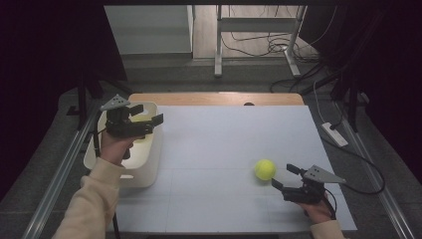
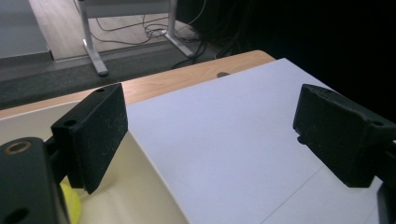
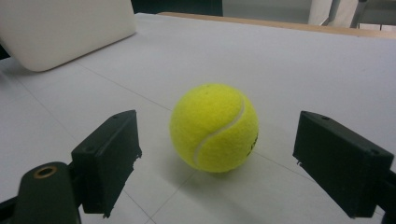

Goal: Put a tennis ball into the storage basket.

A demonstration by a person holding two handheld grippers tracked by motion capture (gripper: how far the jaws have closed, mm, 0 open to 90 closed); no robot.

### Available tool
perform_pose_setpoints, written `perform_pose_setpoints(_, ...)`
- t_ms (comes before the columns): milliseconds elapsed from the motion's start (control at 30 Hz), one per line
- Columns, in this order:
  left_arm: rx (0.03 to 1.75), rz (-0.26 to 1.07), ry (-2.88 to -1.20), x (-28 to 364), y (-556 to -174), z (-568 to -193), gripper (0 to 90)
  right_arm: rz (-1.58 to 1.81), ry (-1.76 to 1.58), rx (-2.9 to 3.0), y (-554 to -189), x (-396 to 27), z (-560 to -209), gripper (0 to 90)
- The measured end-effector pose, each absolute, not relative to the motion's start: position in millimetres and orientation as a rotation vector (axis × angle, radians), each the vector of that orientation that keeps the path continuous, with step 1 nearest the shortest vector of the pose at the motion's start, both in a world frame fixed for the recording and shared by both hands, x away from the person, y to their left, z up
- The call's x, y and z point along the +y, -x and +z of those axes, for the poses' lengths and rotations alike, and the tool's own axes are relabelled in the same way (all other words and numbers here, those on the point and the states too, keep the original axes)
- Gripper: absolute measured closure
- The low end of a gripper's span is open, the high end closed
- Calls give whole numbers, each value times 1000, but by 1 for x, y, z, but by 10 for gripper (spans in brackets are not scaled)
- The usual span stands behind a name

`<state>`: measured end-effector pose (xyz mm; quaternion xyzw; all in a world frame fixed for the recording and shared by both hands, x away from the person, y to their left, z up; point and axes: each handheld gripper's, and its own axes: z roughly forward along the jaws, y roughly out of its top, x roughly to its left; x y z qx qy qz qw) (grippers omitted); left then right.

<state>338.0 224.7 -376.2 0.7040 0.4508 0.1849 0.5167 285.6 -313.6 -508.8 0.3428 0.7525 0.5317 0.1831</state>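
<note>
A yellow tennis ball point(image 1: 265, 169) rests on the white table top at the right. My right gripper point(image 1: 285, 176) stands open just right of it and low over the table; in the right gripper view the ball point(image 3: 214, 127) lies a little beyond my black jaws, centred between them. My left gripper point(image 1: 147, 114) is open and held over the cream bin point(image 1: 149, 164) at the left. In the left gripper view a yellow object point(image 2: 71, 202) shows in the bin point(image 2: 140, 196) beneath the left jaw; most of it is hidden.
The white sheet point(image 1: 224, 149) covers the table, with a wooden strip point(image 1: 214, 98) along its far edge. Metal rails run down both sides. A power strip point(image 1: 334, 134) and cables lie on the floor at the right, desk legs beyond.
</note>
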Motion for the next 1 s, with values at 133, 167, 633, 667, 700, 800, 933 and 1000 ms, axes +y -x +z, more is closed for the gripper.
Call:
perform_pose_setpoints(133, 1062, 421, -1704, 219, -335, -377, 116, 1498, -962, 2128, -285, -313, -509, 144)
perform_pose_setpoints(167, 1056, 414, -1705, 218, -334, -377, 118, 1497, -962, 2129, -285, -313, -509, 144)
perform_pose_setpoints(633, 1012, 381, -1713, 204, -330, -379, 117, 1487, -960, 2129, -283, -314, -509, 144)
perform_pose_setpoints(667, 1009, 379, -1711, 203, -330, -378, 117, 1488, -957, 2130, -283, -314, -509, 144)
perform_pose_setpoints(700, 1007, 377, -1713, 202, -329, -378, 117, 1489, -955, 2132, -283, -314, -509, 144)
perform_pose_setpoints(800, 992, 368, -1726, 196, -329, -379, 117, 1490, -951, 2130, -282, -314, -509, 144)
perform_pose_setpoints(933, 968, 353, -1746, 186, -330, -380, 116, 1488, -954, 2129, -282, -315, -509, 144)
perform_pose_setpoints(1000, 962, 345, -1752, 182, -330, -381, 116, 1488, -955, 2128, -282, -316, -509, 144)
